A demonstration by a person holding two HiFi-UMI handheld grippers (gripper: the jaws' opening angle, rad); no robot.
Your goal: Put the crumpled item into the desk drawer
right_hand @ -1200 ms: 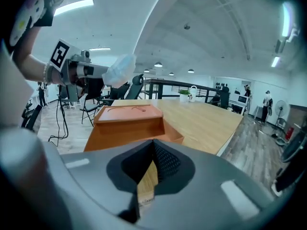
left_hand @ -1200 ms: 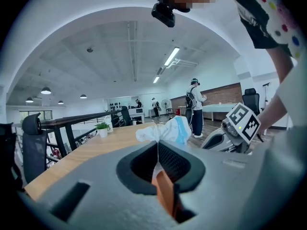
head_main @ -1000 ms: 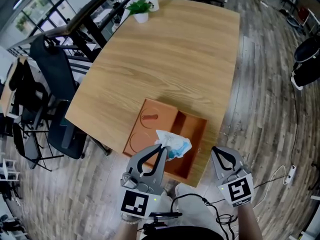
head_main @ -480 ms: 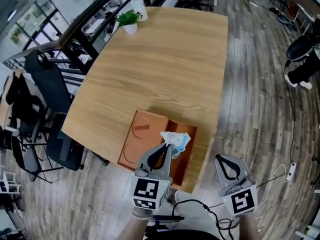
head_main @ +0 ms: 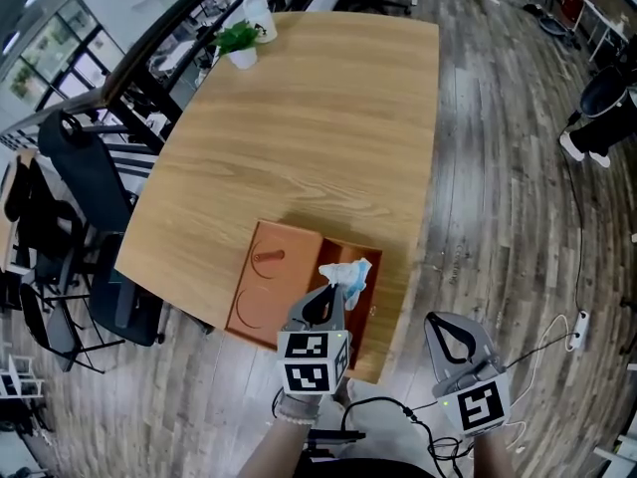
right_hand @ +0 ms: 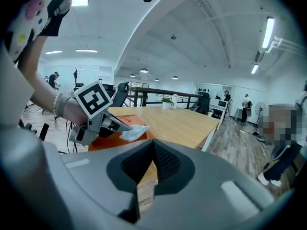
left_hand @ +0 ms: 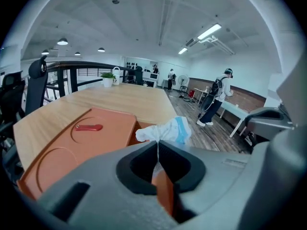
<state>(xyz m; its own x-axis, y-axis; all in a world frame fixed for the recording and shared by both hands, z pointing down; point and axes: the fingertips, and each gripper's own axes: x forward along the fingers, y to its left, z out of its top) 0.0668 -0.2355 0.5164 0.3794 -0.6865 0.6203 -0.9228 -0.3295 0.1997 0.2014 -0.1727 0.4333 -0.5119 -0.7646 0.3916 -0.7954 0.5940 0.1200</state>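
Here the left gripper pinches the crumpled item over the open drawer, the right gripper clenched empty.

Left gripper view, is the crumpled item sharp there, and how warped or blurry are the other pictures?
Left gripper view: strong fisheye, dark corners; the crumpled item is fairly sharp, the left gripper up close soft. Head view: floorboards bow toward the edges, light even, no glare on the table. Right gripper view: same fisheye, bright ceiling lights.
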